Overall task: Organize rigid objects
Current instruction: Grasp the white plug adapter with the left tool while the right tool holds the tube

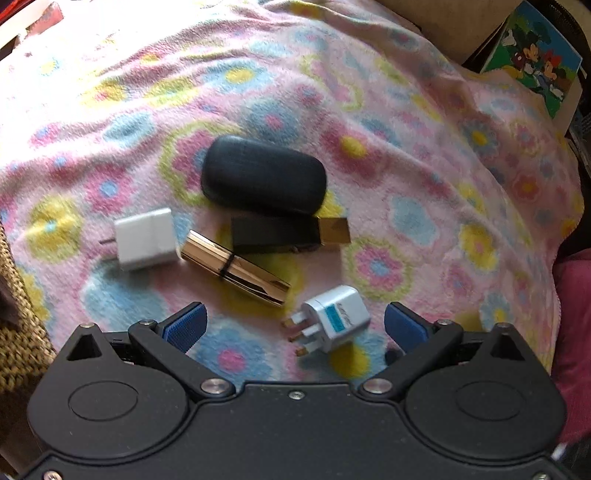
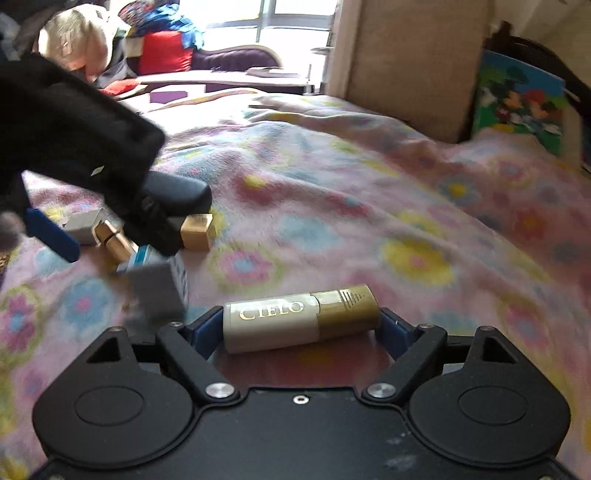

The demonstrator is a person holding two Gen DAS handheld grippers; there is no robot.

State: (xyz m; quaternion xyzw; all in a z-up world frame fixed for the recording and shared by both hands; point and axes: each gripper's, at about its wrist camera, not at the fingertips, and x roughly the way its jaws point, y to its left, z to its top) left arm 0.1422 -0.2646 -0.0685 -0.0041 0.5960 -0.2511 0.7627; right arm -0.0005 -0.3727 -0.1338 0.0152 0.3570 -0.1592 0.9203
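two plug adapters [image 1: 146,239] [image 1: 332,319], three tubes [image 1: 236,266] [image 1: 290,232] [image 2: 301,323], one black case [image 1: 264,173].

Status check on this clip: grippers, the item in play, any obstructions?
Left gripper open, empty, above the travel adapter. Right gripper spanning the Cielo tube end to end; contact unclear. Nothing blocking the tube.

Daylight from the window [image 2: 291,22] blows out the far blanket [image 1: 406,155]; both fisheye views are motion-blurred, edges bowed.
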